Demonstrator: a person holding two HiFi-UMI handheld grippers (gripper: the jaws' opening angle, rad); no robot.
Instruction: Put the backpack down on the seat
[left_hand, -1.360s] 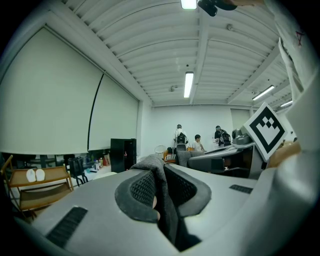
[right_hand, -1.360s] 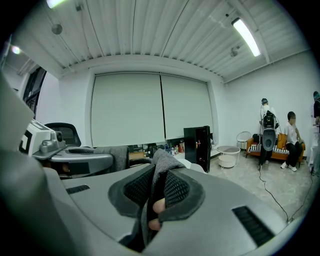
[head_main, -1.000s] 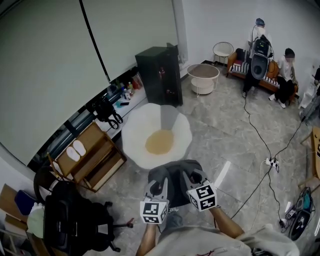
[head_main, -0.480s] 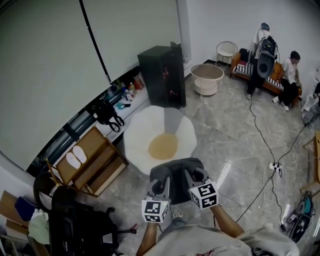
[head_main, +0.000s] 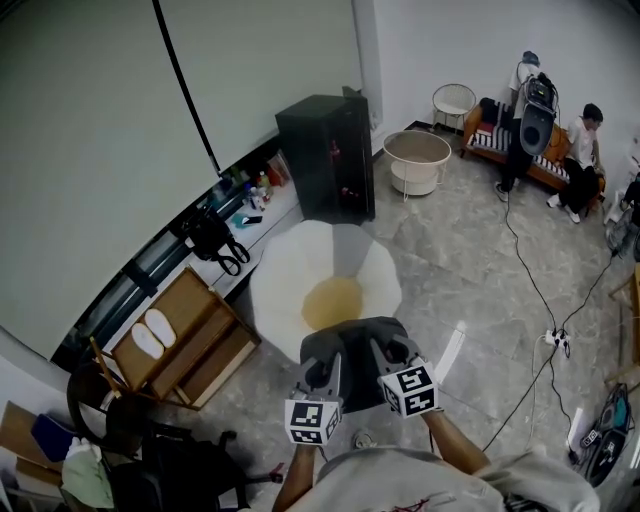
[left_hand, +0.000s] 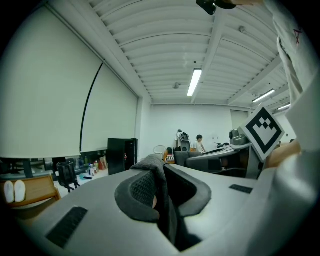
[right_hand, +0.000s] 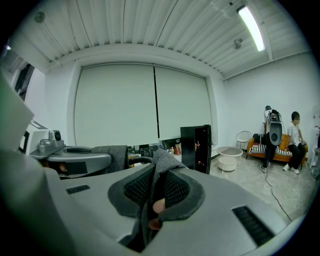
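Observation:
A grey backpack (head_main: 350, 342) hangs in front of the person, held up by both grippers. My left gripper (head_main: 318, 372) is shut on a fold of its grey fabric (left_hand: 159, 172). My right gripper (head_main: 386, 354) is shut on another fold of grey fabric (right_hand: 162, 165). Both marker cubes sit side by side in the head view. The seat (head_main: 285, 285) is a white, petal-edged cushion with a yellow middle (head_main: 333, 300); it lies on the floor just beyond the backpack, whose far edge overlaps it in the head view.
A black cabinet (head_main: 325, 150) stands behind the seat, with a round white table (head_main: 417, 160) to its right. A wooden rack (head_main: 180, 330) and a black chair (head_main: 190, 470) are at the left. Cables (head_main: 530, 290) cross the floor on the right. People are at a bench (head_main: 545, 165) far right.
Both grippers keep the same hold on the backpack. The room has slid a little in the head view, and the white seat now lies slightly nearer the backpack.

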